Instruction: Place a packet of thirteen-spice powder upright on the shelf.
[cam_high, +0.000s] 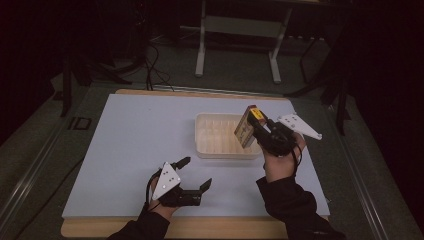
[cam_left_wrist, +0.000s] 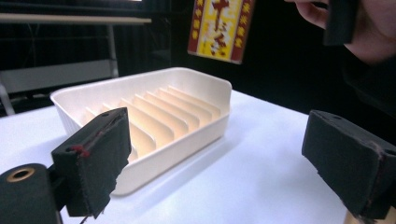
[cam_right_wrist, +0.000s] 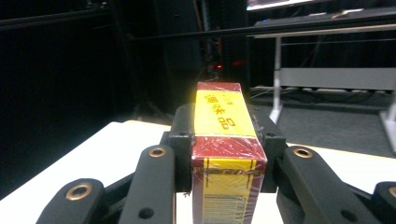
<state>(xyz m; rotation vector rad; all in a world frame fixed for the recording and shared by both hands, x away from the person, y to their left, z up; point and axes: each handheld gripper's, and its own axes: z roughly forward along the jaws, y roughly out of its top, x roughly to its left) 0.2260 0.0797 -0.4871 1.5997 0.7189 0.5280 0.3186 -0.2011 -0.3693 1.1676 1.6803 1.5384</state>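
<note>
- Left gripper (cam_high: 192, 174): matte black two-jaw tool with a light grey three-cornered plate on top bearing small dark dots.
- Left gripper pads (cam_left_wrist: 95, 158): black foam blocks, edges frayed, a red thread at one corner; a brass-coloured rivet sits in the black link below.
- Right gripper (cam_high: 256, 127): black body with a matching grey three-cornered plate.
- Right gripper linkage arms (cam_right_wrist: 152, 186): black bars with brass-ringed pivot holes.
- Sleeves (cam_high: 287, 200): dark long sleeves cover both forearms.
- Black cable loops by each wrist.
</note>
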